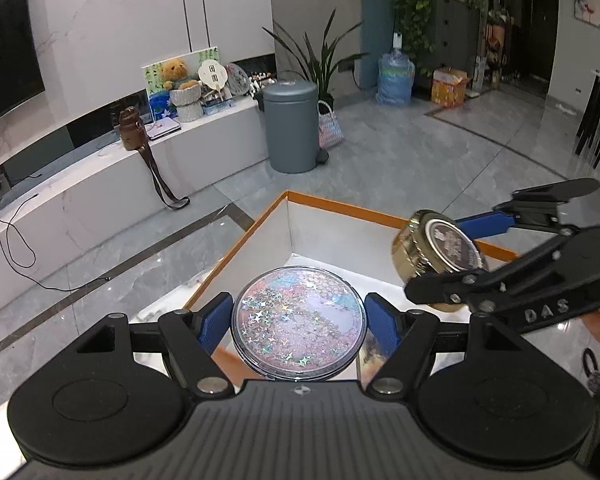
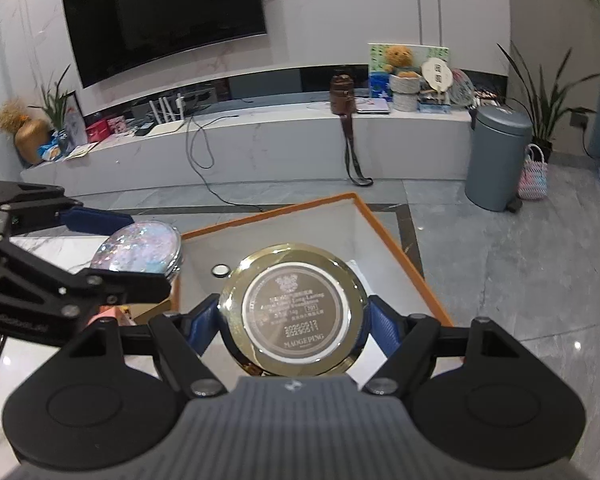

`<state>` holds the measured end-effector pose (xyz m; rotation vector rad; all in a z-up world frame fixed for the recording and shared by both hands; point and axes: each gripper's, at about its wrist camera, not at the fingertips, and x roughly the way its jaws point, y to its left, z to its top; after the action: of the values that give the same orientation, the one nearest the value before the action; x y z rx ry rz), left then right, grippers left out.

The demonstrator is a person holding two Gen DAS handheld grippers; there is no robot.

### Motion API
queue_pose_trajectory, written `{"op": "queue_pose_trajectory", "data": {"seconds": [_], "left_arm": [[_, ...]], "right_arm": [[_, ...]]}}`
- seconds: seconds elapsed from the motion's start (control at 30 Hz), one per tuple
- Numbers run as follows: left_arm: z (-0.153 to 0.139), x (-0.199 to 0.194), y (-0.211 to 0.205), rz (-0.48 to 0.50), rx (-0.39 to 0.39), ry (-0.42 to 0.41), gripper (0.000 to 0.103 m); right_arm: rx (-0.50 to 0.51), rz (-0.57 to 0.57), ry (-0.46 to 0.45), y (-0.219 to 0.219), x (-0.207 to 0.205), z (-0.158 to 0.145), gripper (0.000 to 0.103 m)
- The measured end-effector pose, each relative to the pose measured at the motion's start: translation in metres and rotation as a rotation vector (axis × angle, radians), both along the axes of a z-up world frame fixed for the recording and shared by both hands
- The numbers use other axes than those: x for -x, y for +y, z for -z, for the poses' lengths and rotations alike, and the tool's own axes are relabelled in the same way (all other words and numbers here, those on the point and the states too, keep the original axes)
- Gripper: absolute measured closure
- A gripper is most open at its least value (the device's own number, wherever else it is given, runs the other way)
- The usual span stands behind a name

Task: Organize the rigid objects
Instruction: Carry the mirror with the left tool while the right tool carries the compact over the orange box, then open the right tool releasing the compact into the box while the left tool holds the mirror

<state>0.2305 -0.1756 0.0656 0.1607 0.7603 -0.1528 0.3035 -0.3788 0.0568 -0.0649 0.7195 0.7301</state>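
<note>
My left gripper (image 1: 299,322) is shut on a round glitter compact (image 1: 299,322) with pink and silver stars, held over the near corner of an orange-rimmed white box (image 1: 256,226). My right gripper (image 2: 294,318) is shut on a round gold compact (image 2: 294,312), label side up, held above the inside of the same box (image 2: 384,236). In the left wrist view the gold compact (image 1: 440,254) and right gripper (image 1: 456,258) sit at the right over the box's rim. In the right wrist view the glitter compact (image 2: 140,250) and left gripper (image 2: 136,248) sit at the left.
The box stands on a white marble table (image 1: 156,312). A small round white-and-black item (image 2: 220,270) lies on the box floor. Beyond are a grey floor, a grey bin (image 1: 290,126), a low white TV bench (image 2: 260,148) and plants.
</note>
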Motion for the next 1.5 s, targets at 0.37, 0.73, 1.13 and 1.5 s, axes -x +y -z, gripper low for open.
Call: {"op": "queue_pose_trajectory", "data": {"seconds": [0.37, 0.73, 1.13, 1.5], "left_arm": [[0.027, -0.056, -0.007, -0.046, 0.012, 0.122, 0.02], [0.058, -0.085, -0.03, -0.015, -0.063, 0.212, 0.02], [0.09, -0.103, -0.036, -0.025, -0.12, 0.339, 0.02], [0.105, -0.105, -0.046, -0.02, -0.214, 0.392, 0.02]], "right_arm": [[0.146, 0.076, 0.072, 0.005, -0.034, 0.033, 0.027], [0.37, 0.057, 0.111, 0.022, -0.048, 0.068, 0.027], [0.546, 0.025, 0.153, 0.027, -0.054, 0.093, 0.027], [0.621, 0.005, 0.122, 0.034, -0.043, 0.097, 0.027]]}}
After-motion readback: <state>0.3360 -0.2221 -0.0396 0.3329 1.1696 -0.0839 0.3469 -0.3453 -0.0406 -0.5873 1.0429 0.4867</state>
